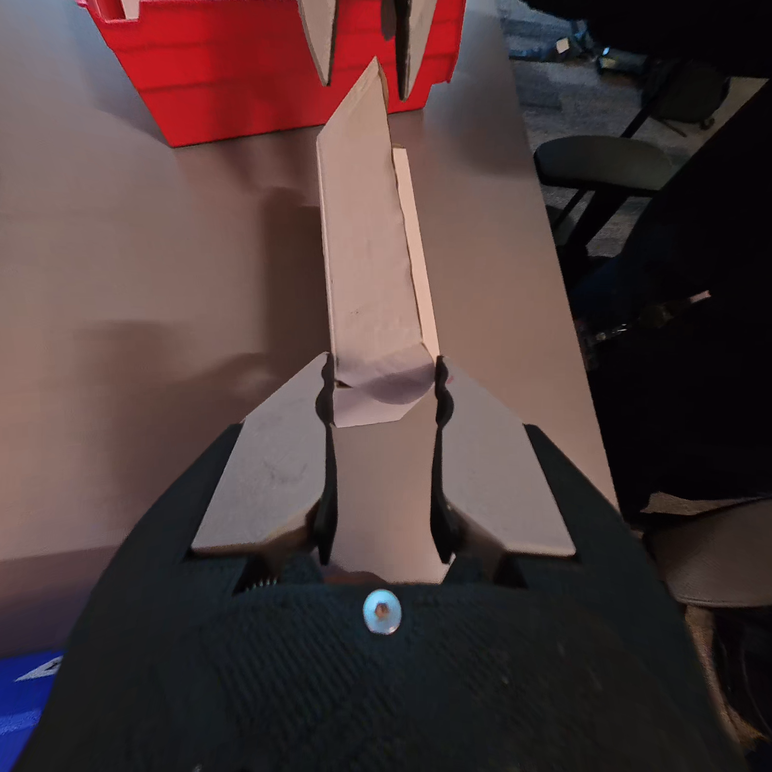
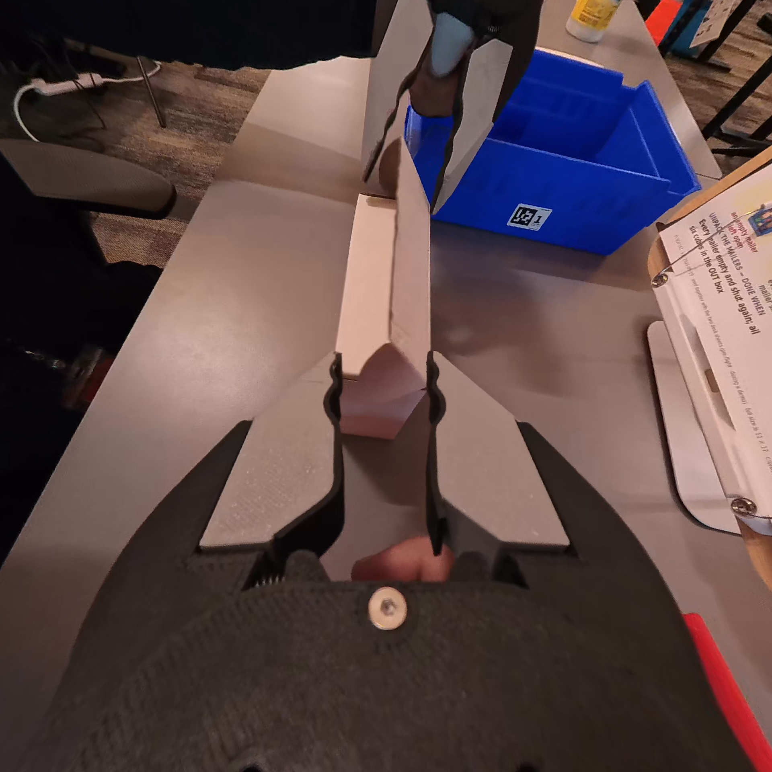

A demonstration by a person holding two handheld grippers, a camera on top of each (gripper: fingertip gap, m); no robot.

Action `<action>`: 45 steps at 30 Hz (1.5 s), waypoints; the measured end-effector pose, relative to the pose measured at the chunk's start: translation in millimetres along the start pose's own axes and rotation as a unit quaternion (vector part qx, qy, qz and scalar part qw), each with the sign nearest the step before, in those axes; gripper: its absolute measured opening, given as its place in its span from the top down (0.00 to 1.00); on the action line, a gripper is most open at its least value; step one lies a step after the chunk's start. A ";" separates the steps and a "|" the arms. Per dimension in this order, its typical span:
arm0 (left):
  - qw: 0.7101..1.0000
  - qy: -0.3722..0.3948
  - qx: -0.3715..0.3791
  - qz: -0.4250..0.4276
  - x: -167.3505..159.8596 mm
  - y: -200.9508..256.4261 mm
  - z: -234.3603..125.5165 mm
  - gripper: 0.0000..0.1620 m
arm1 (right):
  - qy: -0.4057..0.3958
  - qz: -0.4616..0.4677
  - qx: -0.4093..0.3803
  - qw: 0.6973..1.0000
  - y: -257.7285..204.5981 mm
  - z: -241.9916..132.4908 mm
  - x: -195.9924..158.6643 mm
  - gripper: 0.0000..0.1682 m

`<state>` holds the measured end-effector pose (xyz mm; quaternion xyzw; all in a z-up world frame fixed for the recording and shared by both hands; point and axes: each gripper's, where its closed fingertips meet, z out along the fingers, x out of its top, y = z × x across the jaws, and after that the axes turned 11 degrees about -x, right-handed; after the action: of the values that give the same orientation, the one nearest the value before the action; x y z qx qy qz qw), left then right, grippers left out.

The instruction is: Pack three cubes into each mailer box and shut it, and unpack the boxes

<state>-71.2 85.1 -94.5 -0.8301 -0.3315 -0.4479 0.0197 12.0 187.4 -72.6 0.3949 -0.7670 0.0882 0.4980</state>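
Tongs on both sides pinched one white mailer box (image 1: pixel 367 259) at opposite ends, the left tongs (image 1: pixel 384 388) and right tongs (image 2: pixel 384 392) each narrowed onto an end flap. It lay on the grey tabletop (image 1: pixel 167 271), lid raised, between a red bin (image 1: pixel 234 83) and a blue bin (image 2: pixel 585 167).

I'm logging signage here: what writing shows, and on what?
White sticker on the blue bin: a code mark, not quoted.
Printed sheet on the wooden board: several lines, not quoted.
Yellow-labelled bottle: too blurred.
Left wrist view: nothing legible.
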 end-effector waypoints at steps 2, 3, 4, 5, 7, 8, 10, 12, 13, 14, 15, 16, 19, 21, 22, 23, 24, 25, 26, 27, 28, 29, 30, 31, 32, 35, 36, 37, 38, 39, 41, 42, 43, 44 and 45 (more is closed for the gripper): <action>1.000 0.014 -0.018 -0.006 4.2 4.0 -2.5 0.71 | -0.004 0.001 -0.001 1.000 1.3 0.1 -1.9 0.76; 0.999 0.020 -0.025 -0.005 6.0 6.1 -4.4 0.72 | -0.006 0.001 -0.002 1.000 1.9 0.7 -2.8 0.77; 0.999 0.024 -0.028 -0.003 6.9 7.2 -6.0 0.73 | -0.007 0.001 -0.002 1.000 2.5 1.9 -2.9 0.77; 0.999 0.026 -0.028 -0.003 6.8 6.8 -6.7 0.74 | -0.008 0.002 -0.003 1.000 3.3 3.5 -2.5 0.79; 0.999 0.027 -0.032 -0.007 6.3 6.0 -5.9 0.74 | -0.012 0.005 0.001 1.000 4.0 6.3 -2.7 0.81; 0.999 0.030 -0.034 -0.007 6.7 5.7 -5.1 0.74 | -0.015 0.008 0.007 1.000 3.5 7.1 -3.1 0.83; 0.999 0.035 -0.036 -0.006 7.8 5.6 -3.0 0.76 | -0.018 0.018 0.023 0.999 1.8 7.6 -3.1 0.86; 0.998 0.041 -0.039 -0.006 9.5 6.4 -0.9 0.76 | -0.021 0.036 0.029 0.999 3.2 7.7 -2.2 0.87; 0.998 0.046 -0.043 -0.008 11.0 7.5 -0.2 0.76 | -0.022 0.052 0.033 0.998 4.3 7.6 -1.2 0.87; 0.997 0.054 -0.049 -0.015 13.0 8.7 0.6 0.76 | -0.023 0.076 0.040 0.996 5.3 7.3 0.5 0.88; 0.996 0.060 -0.052 -0.027 14.3 8.3 1.2 0.76 | -0.021 0.102 0.051 0.993 6.3 7.1 3.5 0.91; 0.996 0.067 -0.053 -0.041 15.7 6.8 1.5 0.76 | -0.018 0.126 0.061 0.990 7.6 7.6 6.5 0.93; 0.991 0.087 -0.053 -0.089 18.6 3.3 1.0 0.77 | -0.019 0.146 0.060 0.987 11.5 11.5 8.8 0.95; 0.987 0.098 -0.047 -0.118 19.2 2.6 -0.1 0.77 | -0.020 0.140 0.050 0.989 11.4 13.2 9.6 0.95; 0.984 0.104 -0.045 -0.135 19.7 2.6 -0.8 0.78 | -0.021 0.136 0.041 0.990 12.6 14.0 9.6 0.95; 0.981 0.111 -0.041 -0.155 20.2 1.3 -1.6 0.78 | -0.024 0.133 0.034 0.990 13.7 14.8 9.2 0.93; 0.976 0.119 -0.039 -0.176 21.2 -0.5 -2.6 0.79 | -0.029 0.135 0.032 0.990 13.8 15.5 8.5 0.92; 0.972 0.128 -0.043 -0.193 22.3 -0.6 -2.9 0.79 | -0.034 0.142 0.035 0.989 13.0 16.4 7.9 0.91; 0.967 0.135 -0.046 -0.211 22.9 -1.0 -2.7 0.79 | -0.038 0.151 0.037 0.987 12.7 17.7 7.5 0.90; 0.959 0.146 -0.049 -0.239 24.4 -3.2 -3.6 0.79 | -0.042 0.156 0.036 0.986 13.0 19.0 6.5 0.90; 0.949 0.159 -0.058 -0.266 26.6 -4.6 -4.4 0.80 | -0.047 0.153 0.036 0.986 12.1 19.4 4.9 0.89; 0.941 0.172 -0.070 -0.282 28.9 -4.2 -4.8 0.80 | -0.050 0.145 0.036 0.988 11.1 19.1 3.5 0.88; 0.936 0.178 -0.076 -0.294 29.1 -4.3 -4.6 0.80 | -0.052 0.136 0.032 0.989 10.9 18.0 2.2 0.87; 0.933 0.181 -0.080 -0.300 28.3 -4.4 -4.1 0.80 | -0.054 0.130 0.027 0.990 11.5 16.1 1.2 0.87; 0.931 0.185 -0.082 -0.303 28.4 -4.3 -4.3 0.80 | -0.055 0.125 0.021 0.990 12.8 13.2 0.3 0.86; 0.926 0.197 -0.077 -0.314 28.6 -4.1 -4.4 0.80 | -0.048 0.107 0.016 0.993 14.7 -2.7 -2.4 0.86; 0.927 0.195 -0.076 -0.310 28.2 -2.5 -3.9 0.80 | -0.044 0.100 0.013 0.994 15.8 -9.3 -4.0 0.86; 0.930 0.193 -0.072 -0.305 27.6 -1.1 -3.5 0.80 | -0.039 0.094 0.010 0.995 17.0 -15.5 -5.5 0.86; 0.931 0.191 -0.068 -0.303 27.3 -0.2 -3.6 0.80 | -0.034 0.088 0.008 0.995 18.1 -21.0 -7.1 0.88; 0.933 0.188 -0.066 -0.299 26.9 1.3 -3.2 0.80 | -0.029 0.082 0.004 0.996 19.6 -25.1 -8.6 0.88; 0.941 0.178 -0.060 -0.283 25.9 3.7 -2.2 0.80 | -0.016 0.071 -0.009 0.997 24.1 -28.7 -8.7 0.88; 0.943 0.174 -0.056 -0.277 25.7 4.2 -2.0 0.80 | -0.006 0.064 -0.013 0.998 25.4 -28.6 -7.1 0.88; 0.945 0.170 -0.054 -0.273 25.5 4.7 -1.7 0.80 | 0.003 0.055 -0.016 0.998 25.8 -27.4 -5.5 0.87; 0.947 0.166 -0.052 -0.269 25.3 5.2 -1.3 0.80 | 0.008 0.046 -0.017 0.999 25.0 -25.5 -4.8 0.86; 0.949 0.163 -0.050 -0.265 25.3 5.5 -1.0 0.80 | 0.008 0.035 -0.016 0.999 23.7 -23.1 -5.6 0.83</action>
<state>-59.2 94.0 -73.4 -0.6282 -0.5088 -0.5821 -0.0875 12.7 218.5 -59.9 0.3588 -0.7776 0.0962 0.5073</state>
